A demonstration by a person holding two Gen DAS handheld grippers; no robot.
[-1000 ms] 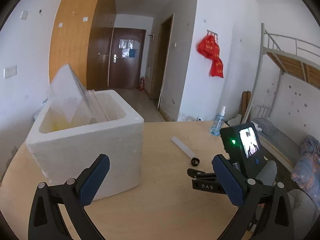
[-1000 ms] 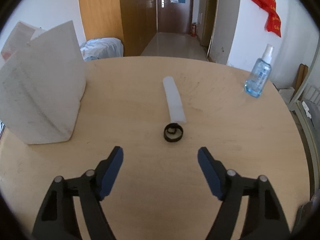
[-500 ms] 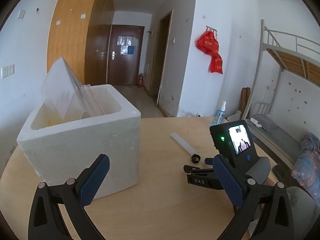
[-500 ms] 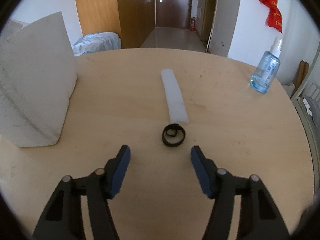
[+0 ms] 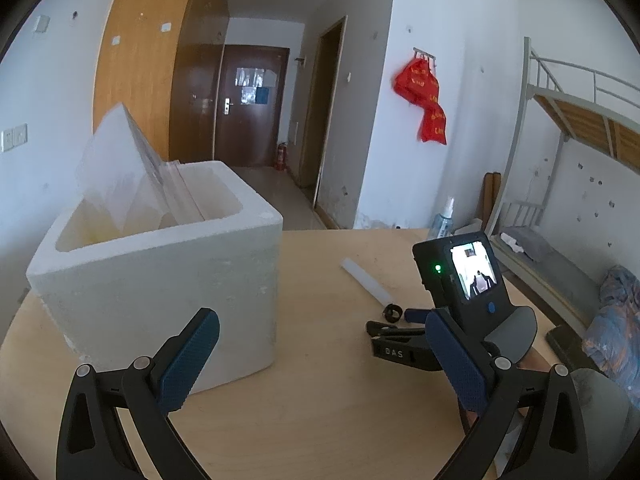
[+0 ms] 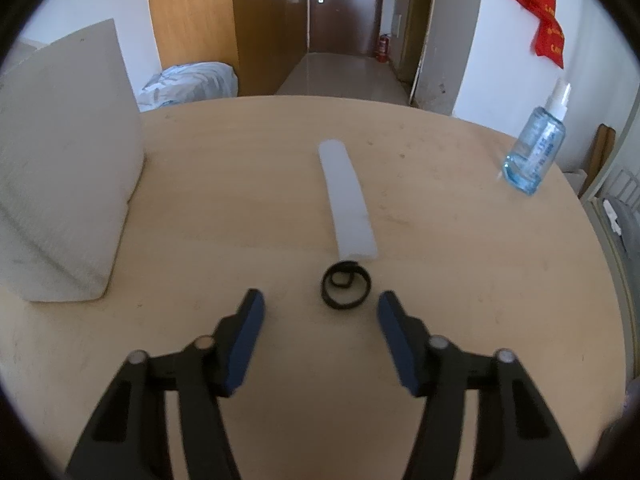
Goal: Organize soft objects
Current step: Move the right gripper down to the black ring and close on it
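Soft daylight, fisheye-warped, perhaps slightly hazy

A white foam box (image 5: 160, 280) stands on a round wooden table (image 5: 320, 400), translucent plastic sheets (image 5: 120, 176) leaning upright inside it; the left gripper (image 5: 320, 360) hangs over the tabletop, jaws spread wide; to its right the right gripper (image 5: 400, 334) reaches toward a coiled black strap (image 5: 391, 313) lying at the near end of a white foam strip (image 5: 366, 286); a spray bottle (image 5: 442, 222) stands at the far edge.

Both wrist views look forward along their jaws, low over the worktop (image 6: 240, 184), sharing the white strip (image 6: 348, 204), black loop (image 6: 345, 290) and foam box (image 5: 160, 280).
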